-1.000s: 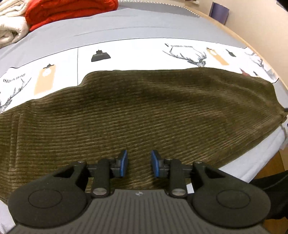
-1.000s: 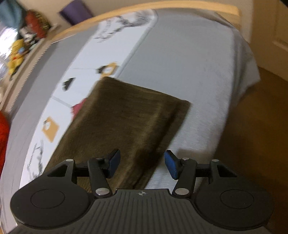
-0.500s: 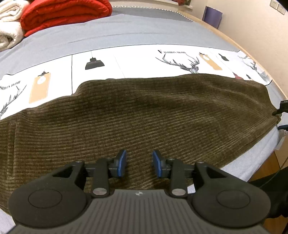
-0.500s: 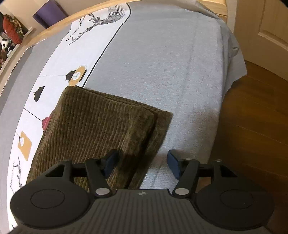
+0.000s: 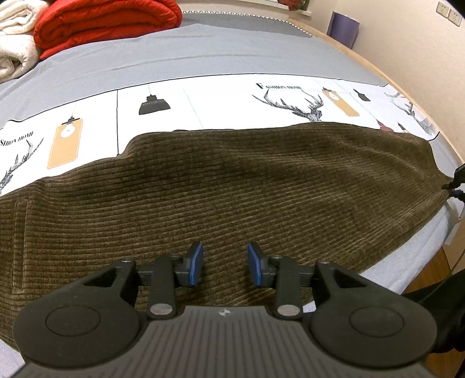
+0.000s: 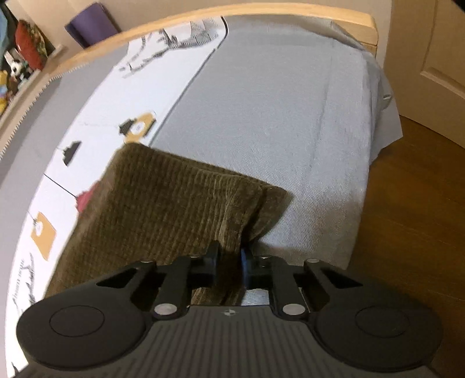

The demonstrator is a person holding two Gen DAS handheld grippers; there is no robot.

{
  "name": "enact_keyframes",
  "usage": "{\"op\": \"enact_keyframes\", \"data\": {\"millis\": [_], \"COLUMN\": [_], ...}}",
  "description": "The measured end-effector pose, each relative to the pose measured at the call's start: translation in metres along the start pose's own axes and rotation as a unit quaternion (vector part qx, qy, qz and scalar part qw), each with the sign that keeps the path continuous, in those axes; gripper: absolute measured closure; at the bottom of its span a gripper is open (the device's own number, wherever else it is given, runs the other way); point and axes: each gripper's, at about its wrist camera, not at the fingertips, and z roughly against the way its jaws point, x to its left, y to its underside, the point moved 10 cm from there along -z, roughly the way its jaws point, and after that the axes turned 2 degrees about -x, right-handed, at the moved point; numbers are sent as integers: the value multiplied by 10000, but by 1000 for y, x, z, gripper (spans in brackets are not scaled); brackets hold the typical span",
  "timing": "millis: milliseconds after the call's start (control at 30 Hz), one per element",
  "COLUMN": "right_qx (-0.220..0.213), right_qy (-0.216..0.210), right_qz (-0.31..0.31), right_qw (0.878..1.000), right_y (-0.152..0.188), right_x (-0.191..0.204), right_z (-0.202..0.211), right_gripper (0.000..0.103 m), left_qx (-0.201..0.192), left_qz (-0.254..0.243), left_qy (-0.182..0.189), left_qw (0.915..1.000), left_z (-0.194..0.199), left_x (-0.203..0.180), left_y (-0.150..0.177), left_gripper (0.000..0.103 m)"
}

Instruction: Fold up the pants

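Brown corduroy pants (image 5: pixel 232 189) lie flat and lengthwise across the bed, the legs laid one on the other. My left gripper (image 5: pixel 225 263) hovers over their near edge around the middle, open, with nothing between its blue pads. The leg-end hem (image 6: pixel 162 209) fills the right wrist view. There my right gripper (image 6: pixel 229 261) has its jaws closing on the near corner of that hem, and the fabric is bunched and pinched between the pads. A dark bit of the right gripper (image 5: pixel 456 183) shows at the pants' far right end in the left wrist view.
The bed has a grey sheet (image 6: pixel 276 116) and a white printed cover (image 5: pixel 218 101). A red blanket (image 5: pixel 107 20) and a white one (image 5: pixel 14 43) are stacked at the far left. The bed edge drops to wooden floor (image 6: pixel 407 218) on the right. A door (image 6: pixel 441 58) stands beyond.
My right gripper came in over the hem's near corner and its jaws closed onto the fabric, lifting a ridge. The left gripper stayed in place, its jaws a touch wider.
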Motion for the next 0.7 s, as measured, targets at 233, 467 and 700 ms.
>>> {"op": "enact_keyframes", "data": {"millis": [233, 467, 700], "right_qx": [-921, -2826, -1699], "right_qy": [-490, -1860, -2889], "right_qz": [704, 3826, 6465], "right_qw": [9920, 8598, 6853], "right_y": [-6, 103, 355], "right_x": [54, 206, 249], "right_z": [60, 209, 222], "right_gripper": [92, 92, 91], "left_qx": [-66, -131, -153], "left_qz": [12, 203, 793], "left_qy": [11, -139, -384], "left_qw": [10000, 9996, 9960], "left_z": [5, 15, 27], "left_x": [0, 22, 69], "left_y": [-1, 1, 4], "left_gripper": [65, 65, 63]}}
